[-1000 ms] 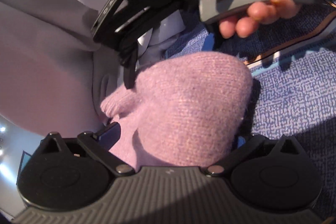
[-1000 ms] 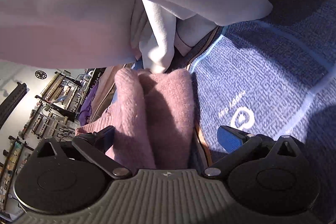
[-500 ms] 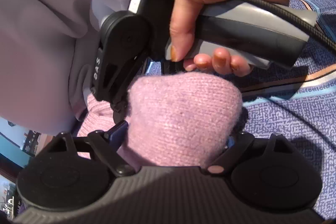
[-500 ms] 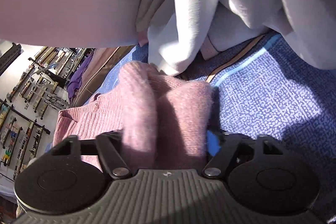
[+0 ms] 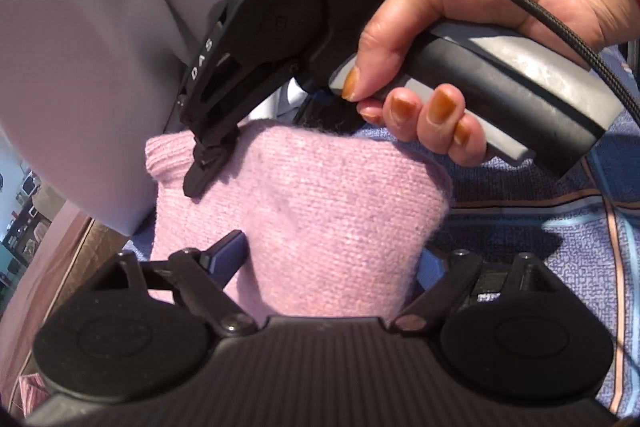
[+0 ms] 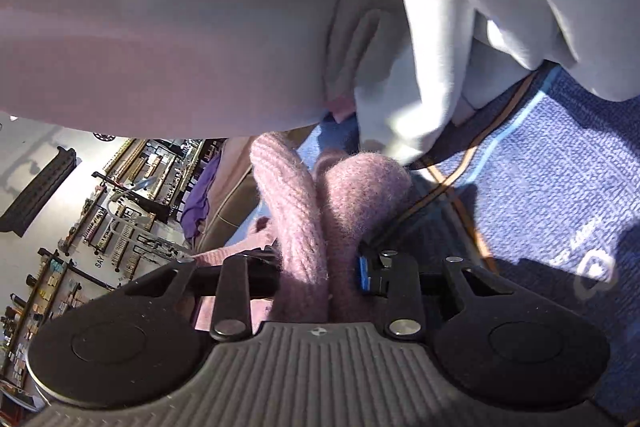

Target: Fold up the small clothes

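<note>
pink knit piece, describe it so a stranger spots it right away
Start at the blue patterned mat. On its left part, below the hanging grey cloth, sits the pink knit. It is the only fuzzy pink thing, ribbed at one edge, and bunched up.

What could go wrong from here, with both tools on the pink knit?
1. The right tool is closing on a thick bunch of the pink knit garment; it may pinch several layers and crease the fold.
2. The left tool straddles a wide span of the knit, so the fabric could slip out.
3. The pale grey garment hangs close above the blue towel and could get caught in the fold.
</note>
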{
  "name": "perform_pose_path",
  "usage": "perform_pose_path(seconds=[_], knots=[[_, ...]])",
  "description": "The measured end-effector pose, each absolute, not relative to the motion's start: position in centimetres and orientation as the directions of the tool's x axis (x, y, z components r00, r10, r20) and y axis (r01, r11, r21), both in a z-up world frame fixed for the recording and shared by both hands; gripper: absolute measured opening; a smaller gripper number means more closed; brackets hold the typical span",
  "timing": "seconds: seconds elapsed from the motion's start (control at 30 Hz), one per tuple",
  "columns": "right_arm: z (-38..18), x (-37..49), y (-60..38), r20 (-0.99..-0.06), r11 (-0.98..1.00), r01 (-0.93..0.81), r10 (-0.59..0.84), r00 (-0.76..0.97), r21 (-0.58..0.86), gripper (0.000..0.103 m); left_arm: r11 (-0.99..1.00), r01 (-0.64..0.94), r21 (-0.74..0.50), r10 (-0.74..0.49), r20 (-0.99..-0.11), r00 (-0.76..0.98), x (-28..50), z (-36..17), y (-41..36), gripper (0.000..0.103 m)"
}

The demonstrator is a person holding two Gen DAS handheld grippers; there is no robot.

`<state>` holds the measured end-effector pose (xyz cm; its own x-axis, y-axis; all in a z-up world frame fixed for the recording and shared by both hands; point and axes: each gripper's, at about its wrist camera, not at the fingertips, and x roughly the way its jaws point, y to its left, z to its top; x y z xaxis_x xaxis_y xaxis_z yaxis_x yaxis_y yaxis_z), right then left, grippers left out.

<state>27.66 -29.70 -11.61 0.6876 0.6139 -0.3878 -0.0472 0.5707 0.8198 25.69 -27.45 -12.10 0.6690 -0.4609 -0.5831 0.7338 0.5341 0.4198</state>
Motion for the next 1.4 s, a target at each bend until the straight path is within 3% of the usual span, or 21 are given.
perform_pose_path(seconds=[0.3, 0.43, 0.47, 0.53, 0.57, 0.67, 0.7, 0.73, 0.8, 0.83, 0.87, 0.9, 1.0, 1.07, 1.23, 1.4], knots=[[-5.2, 29.0, -19.4, -0.379, 0.578, -0.128, 0.670, 0.639, 0.806, 0.055, 0.734, 0.662, 0.153, -0.525, -0.489, 0.696, 26.9, -7.2, -16.1, 0.087], [-4.3, 30.9, -14.6, -0.393, 0.524, -0.050, 0.694, 0.603, 0.850, 0.052, 0.817, 0.576, 0.016, -0.511, -0.440, 0.738, 27.5, -6.5, -8.9, 0.089], [-4.0, 31.3, -13.5, -0.411, 0.534, -0.042, 0.697, 0.588, 0.845, 0.045, 0.828, 0.560, -0.007, -0.507, -0.436, 0.744, 27.9, -6.5, -7.6, 0.089], [-3.7, 32.3, -11.0, -0.417, 0.530, -0.040, 0.710, 0.567, 0.847, 0.009, 0.856, 0.508, -0.093, -0.495, -0.426, 0.757, 28.6, -6.8, -4.2, 0.089], [-3.8, 33.1, -9.2, -0.387, 0.493, -0.064, 0.750, 0.536, 0.867, 0.001, 0.872, 0.472, -0.132, -0.479, -0.426, 0.767, 29.0, -6.7, -2.6, 0.089], [-3.7, 34.3, -4.7, -0.454, 0.585, -0.140, 0.738, 0.499, 0.799, 0.002, 0.909, 0.360, -0.209, -0.415, -0.504, 0.757, 29.4, -5.0, 3.5, 0.087], [-3.6, 34.4, -4.0, -0.452, 0.597, -0.178, 0.741, 0.497, 0.782, 0.004, 0.902, 0.335, -0.272, -0.431, -0.523, 0.735, 30.2, -5.6, 4.7, 0.087], [-3.3, 34.4, -3.3, -0.445, 0.607, -0.213, 0.738, 0.507, 0.766, 0.014, 0.887, 0.318, -0.334, -0.455, -0.519, 0.723, 30.5, -6.0, 5.9, 0.087], [-2.6, 33.5, -4.0, -0.376, 0.592, -0.291, 0.747, 0.547, 0.752, 0.057, 0.887, 0.307, -0.343, -0.453, -0.523, 0.722, 30.1, -6.2, 6.9, 0.087], [-2.2, 32.7, -5.0, -0.332, 0.589, -0.346, 0.749, 0.573, 0.730, 0.070, 0.881, 0.320, -0.348, -0.465, -0.516, 0.719, 29.1, -6.1, 7.4, 0.087], [-1.8, 32.0, -6.3, -0.326, 0.616, -0.373, 0.731, 0.600, 0.693, 0.096, 0.871, 0.329, -0.364, -0.482, -0.508, 0.714, 28.8, -6.3, 7.6, 0.088], [-1.3, 31.2, -7.6, -0.360, 0.681, -0.371, 0.682, 0.637, 0.632, 0.103, 0.863, 0.338, -0.376, -0.497, -0.508, 0.704, 28.3, -6.7, 7.7, 0.089], [-1.1, 28.2, -11.7, -0.456, 0.817, -0.360, 0.557, 0.694, 0.452, 0.103, 0.855, 0.389, -0.342, -0.517, -0.517, 0.683, 26.3, -7.0, 5.8, 0.095], [-2.3, 26.2, -15.7, -0.504, 0.861, -0.305, 0.490, 0.711, 0.407, 0.103, 0.847, 0.445, -0.289, -0.529, -0.523, 0.668, 25.6, -7.1, 3.4, 0.102], [-6.8, 22.4, -26.9, -0.558, 0.839, -0.050, 0.403, 0.725, 0.541, 0.103, 0.746, 0.651, 0.140, -0.491, -0.545, 0.680, 19.7, -7.3, -8.9, 0.103], [-11.6, 21.4, -33.9, -0.525, 0.641, 0.109, 0.507, 0.683, 0.760, 0.103, 0.497, 0.712, 0.496, -0.452, -0.552, 0.701, 16.9, -10.4, -18.7, 0.103]])
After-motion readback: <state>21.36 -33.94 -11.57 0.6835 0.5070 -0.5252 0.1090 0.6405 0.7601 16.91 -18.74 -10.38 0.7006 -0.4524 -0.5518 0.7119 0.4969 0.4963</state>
